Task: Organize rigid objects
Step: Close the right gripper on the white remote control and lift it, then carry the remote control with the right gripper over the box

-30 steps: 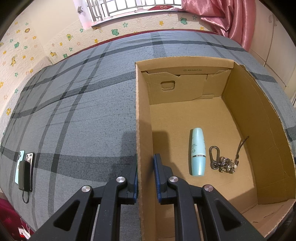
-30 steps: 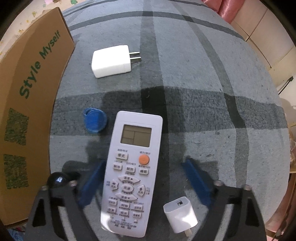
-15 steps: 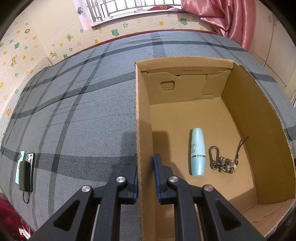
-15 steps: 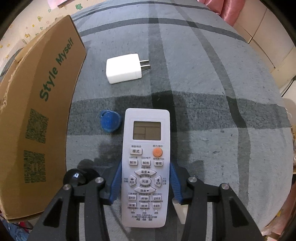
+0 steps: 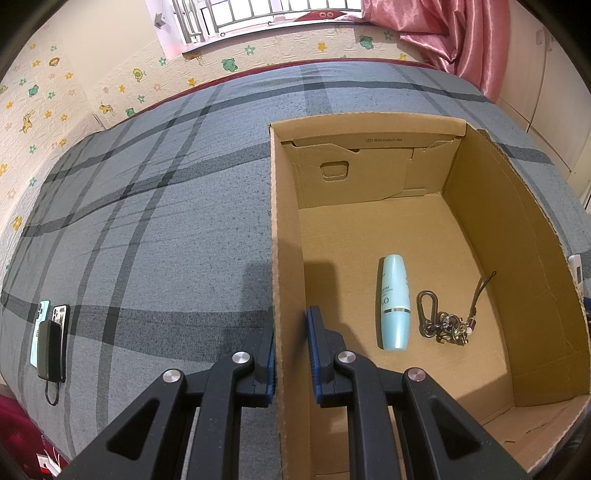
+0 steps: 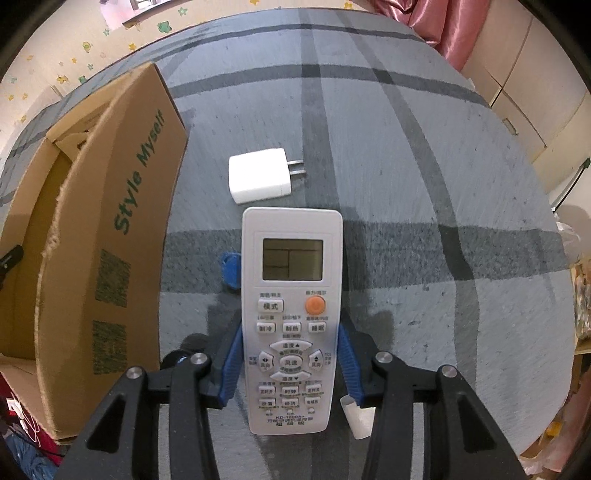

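Gripping the white remote control point(image 6: 291, 314) by its two long edges, the right gripper point(image 6: 291, 369) has its blue pads point(image 6: 231, 365) pressed against the remote's sides at the level of the round arrow buttons, so the remote sits between the jaws with its screen end pointing away from the camera. A small white charger point(image 6: 356, 417) peeks out just behind the right-hand finger, lying on the grey checked bedspread point(image 6: 424, 184). Partly hidden behind the remote's left edge is a small blue cap-like piece point(image 6: 231, 267); what it is cannot be told. Beyond the remote's top end, a white plug adapter point(image 6: 258, 181) lies flat on the bedspread with its two metal prongs pointing right. To the left stands the cardboard box point(image 6: 122, 236), its outer wall printed in green with "Style Myself".

From the left wrist view, the left gripper point(image 5: 291, 350) pinches the box's near-left wall point(image 5: 286, 258), one pad outside and one inside, the jaws drawn close together on the cardboard. Inside, on the box floor, a turquoise bottle point(image 5: 394, 302) lies on its side, and just to its right a keyring with a carabiner and strap point(image 5: 447, 317) rests apart from it. Well off to the left on the bedspread, two phones point(image 5: 51, 325) lie side by side with a dark power bank point(image 5: 50, 350) on top of them. Farther back are a sticker-patterned wall point(image 5: 110, 85) and a pink curtain point(image 5: 454, 33).
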Tool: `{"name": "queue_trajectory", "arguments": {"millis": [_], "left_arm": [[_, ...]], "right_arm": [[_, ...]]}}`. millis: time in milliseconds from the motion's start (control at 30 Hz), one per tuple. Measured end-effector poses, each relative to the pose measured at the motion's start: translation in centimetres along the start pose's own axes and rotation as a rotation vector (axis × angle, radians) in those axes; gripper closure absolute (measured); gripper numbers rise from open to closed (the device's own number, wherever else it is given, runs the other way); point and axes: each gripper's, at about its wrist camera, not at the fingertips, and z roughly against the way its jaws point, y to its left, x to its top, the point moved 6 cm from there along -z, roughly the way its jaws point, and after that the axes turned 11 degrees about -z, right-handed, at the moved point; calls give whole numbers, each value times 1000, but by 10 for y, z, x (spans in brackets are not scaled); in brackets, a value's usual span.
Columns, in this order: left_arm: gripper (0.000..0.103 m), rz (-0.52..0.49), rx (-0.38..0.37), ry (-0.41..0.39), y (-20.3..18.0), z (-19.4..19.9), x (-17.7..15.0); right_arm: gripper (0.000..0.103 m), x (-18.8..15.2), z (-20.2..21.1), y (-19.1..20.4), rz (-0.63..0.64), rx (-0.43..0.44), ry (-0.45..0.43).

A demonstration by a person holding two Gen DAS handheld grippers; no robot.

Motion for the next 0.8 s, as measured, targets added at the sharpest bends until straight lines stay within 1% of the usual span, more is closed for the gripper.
{"name": "queue_trajectory", "arguments": {"millis": [400, 800], "left_arm": [[88, -1, -1, 2, 0, 0, 1], [88, 0, -4, 1, -1, 0, 0]], "right_arm": [[54, 16, 46, 13, 25, 23, -56], [54, 45, 84, 49, 80, 53, -136]]}}
